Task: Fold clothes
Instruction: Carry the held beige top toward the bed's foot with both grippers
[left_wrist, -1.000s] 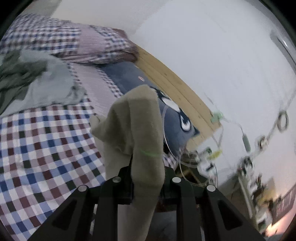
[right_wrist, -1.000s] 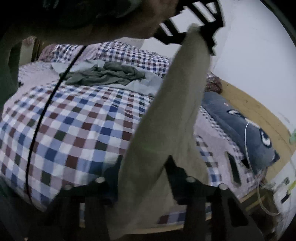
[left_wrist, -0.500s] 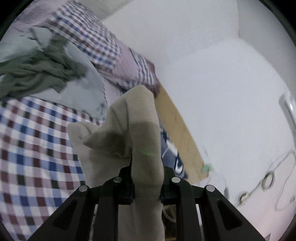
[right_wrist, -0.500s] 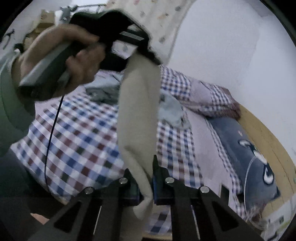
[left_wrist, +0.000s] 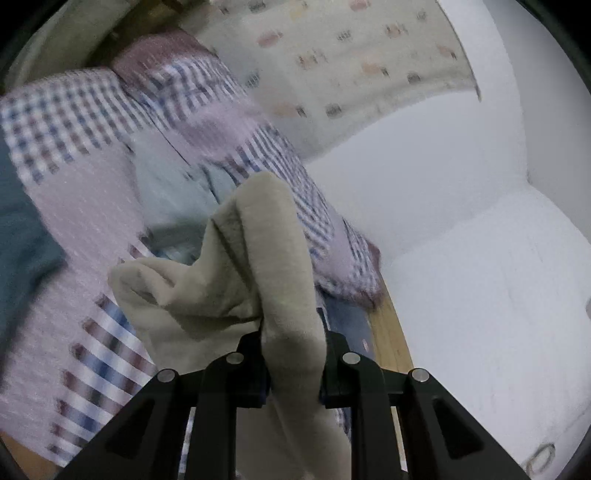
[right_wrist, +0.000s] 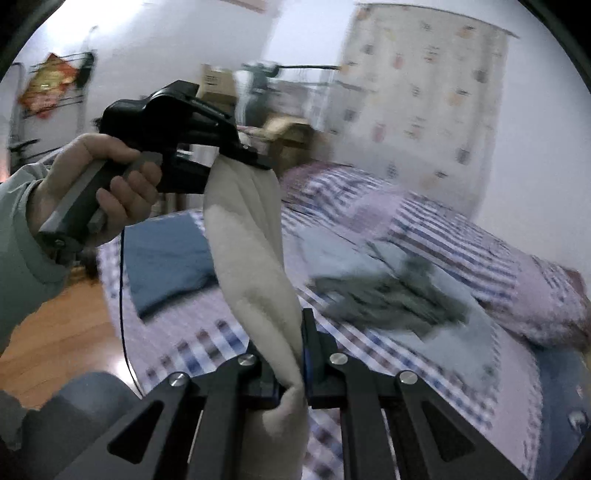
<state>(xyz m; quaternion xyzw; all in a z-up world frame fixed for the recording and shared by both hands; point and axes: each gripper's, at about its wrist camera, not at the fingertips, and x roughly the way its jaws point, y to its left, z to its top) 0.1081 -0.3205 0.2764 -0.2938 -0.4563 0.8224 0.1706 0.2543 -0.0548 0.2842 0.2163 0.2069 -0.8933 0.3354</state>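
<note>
Both tools pinch beige garment (right_wrist: 251, 258) taut — above bed (right_wrist: 369, 343).

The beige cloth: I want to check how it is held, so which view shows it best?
The right wrist view: the beige cloth stretches between the left gripper and the right gripper. The left wrist view shows only a bunched end.

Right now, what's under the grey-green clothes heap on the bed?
The grey-green heap lies on a pale blue garment spread over the checked bedspread. Whatever sits beneath the heap's middle is covered. The beige garment hangs between both grippers, clear of it.
</note>
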